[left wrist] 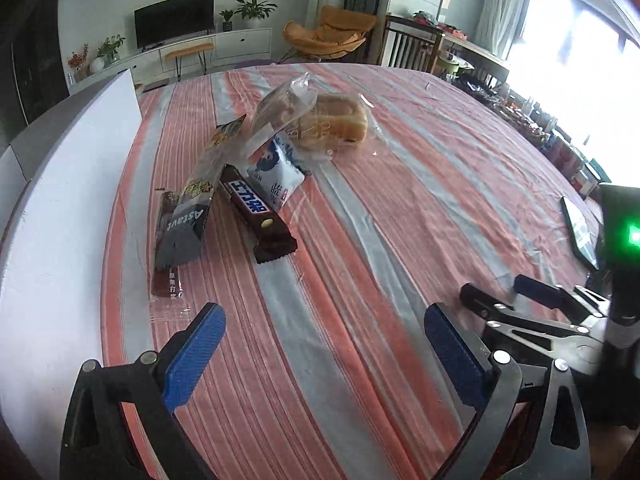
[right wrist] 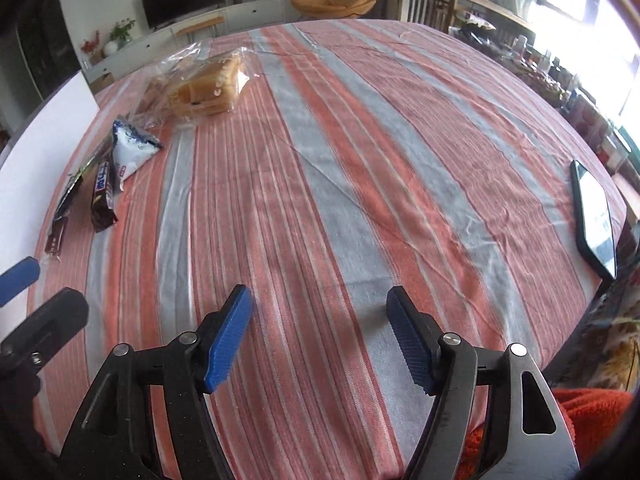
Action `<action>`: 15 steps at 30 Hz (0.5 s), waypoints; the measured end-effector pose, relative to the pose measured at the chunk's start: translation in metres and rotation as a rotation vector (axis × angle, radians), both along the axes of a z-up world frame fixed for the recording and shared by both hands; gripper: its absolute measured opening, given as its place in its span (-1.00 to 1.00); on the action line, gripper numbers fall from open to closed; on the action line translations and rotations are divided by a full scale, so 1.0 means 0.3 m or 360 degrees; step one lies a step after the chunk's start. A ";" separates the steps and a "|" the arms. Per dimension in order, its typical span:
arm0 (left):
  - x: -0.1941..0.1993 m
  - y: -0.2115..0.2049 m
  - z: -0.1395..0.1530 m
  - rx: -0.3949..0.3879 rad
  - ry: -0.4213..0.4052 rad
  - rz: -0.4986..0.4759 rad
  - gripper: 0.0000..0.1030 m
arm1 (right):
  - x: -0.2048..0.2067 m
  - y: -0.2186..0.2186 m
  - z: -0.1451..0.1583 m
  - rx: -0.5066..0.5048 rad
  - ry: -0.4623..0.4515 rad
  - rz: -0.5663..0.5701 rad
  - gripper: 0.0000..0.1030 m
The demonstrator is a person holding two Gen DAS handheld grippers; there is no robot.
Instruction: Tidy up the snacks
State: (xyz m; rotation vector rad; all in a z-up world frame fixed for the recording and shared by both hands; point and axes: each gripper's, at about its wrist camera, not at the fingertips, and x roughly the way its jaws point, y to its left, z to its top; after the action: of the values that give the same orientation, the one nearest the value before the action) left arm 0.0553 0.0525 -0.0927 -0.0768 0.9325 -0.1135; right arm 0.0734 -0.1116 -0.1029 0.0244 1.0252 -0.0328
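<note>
Approaching snacks: your left gripper point(left wrist: 324, 354) and right gripper point(right wrist: 320, 338) both gape wide, empty. Next, reach to the chocolate bar point(left wrist: 256, 216) and close.

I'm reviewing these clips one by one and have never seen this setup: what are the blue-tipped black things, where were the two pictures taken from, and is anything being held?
No robot here: a person holds a two-finger tool in each hand, each carrying a wide-angle camera looking along its fingers. One picture comes from the left gripper, the other from the right gripper. The blue parts are the grip pads. Both grippers are open over the striped tablecloth and hold nothing.

On the cloth lie the snacks: a bagged bread loaf, a blue-and-white packet, a brown chocolate bar, a grey-and-yellow wrapper and a slim dark bar partly under it. A white board stands at the left, and a phone lies at the right edge.
</note>
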 end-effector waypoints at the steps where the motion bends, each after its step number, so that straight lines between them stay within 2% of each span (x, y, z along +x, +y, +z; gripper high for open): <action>1: 0.005 -0.002 -0.021 0.0033 0.0011 0.0012 0.92 | 0.007 -0.009 -0.002 0.0006 -0.0004 -0.0013 0.47; 6: 0.021 -0.007 -0.113 0.0100 0.0094 0.0037 0.92 | -0.006 0.007 0.000 0.0033 -0.0019 -0.0010 0.63; 8: 0.009 -0.013 -0.123 0.0161 0.0028 0.0045 0.95 | -0.006 0.011 -0.003 0.0023 -0.0018 0.0000 0.65; 15: 0.018 -0.012 -0.128 0.0151 0.0027 0.0045 1.00 | -0.008 0.033 -0.014 -0.0018 -0.0007 0.0030 0.78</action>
State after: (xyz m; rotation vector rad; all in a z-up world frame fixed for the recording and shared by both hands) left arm 0.0606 0.0487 -0.1313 -0.0032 0.9524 -0.0426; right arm 0.0710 -0.1017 -0.1069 0.0047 1.0205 -0.0213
